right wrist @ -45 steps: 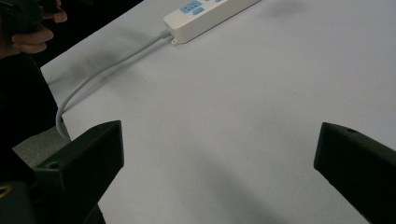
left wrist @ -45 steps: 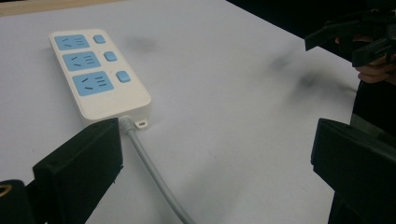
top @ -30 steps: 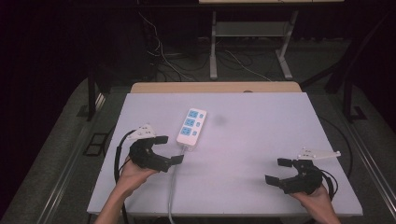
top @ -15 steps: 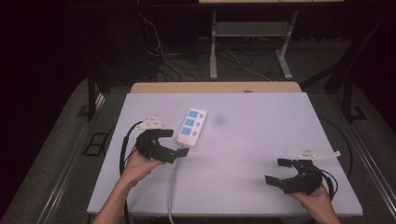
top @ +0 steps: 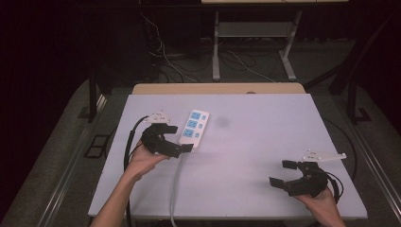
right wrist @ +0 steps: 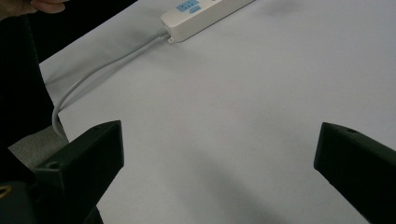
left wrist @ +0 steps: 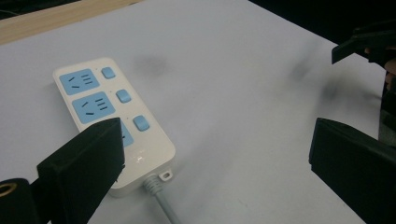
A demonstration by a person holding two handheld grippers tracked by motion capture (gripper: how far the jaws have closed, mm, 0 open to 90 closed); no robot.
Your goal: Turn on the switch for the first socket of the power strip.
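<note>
A white power strip (top: 194,126) with blue sockets and blue switches lies left of the table's middle, and its grey cable (top: 175,189) runs off the near edge. My left gripper (top: 179,138) is open at the strip's cable end, with one jaw over the strip's left side. In the left gripper view the strip (left wrist: 107,116) lies just past the left jaw and the gripper (left wrist: 217,144) holds nothing. My right gripper (top: 282,173) rests open and empty at the near right. The right gripper view has the strip (right wrist: 205,11) far off beyond the gripper (right wrist: 219,140).
The white table top (top: 265,132) has a faint dark smudge (top: 221,123) right of the strip. A wooden strip (top: 217,88) borders its far edge. Beyond it are dark floor, loose cables and a metal stand (top: 253,42). The other gripper (left wrist: 366,42) shows far right in the left gripper view.
My left gripper has moved away from the near edge toward the power strip and now sits at its cable end. The right gripper has stayed put.
</note>
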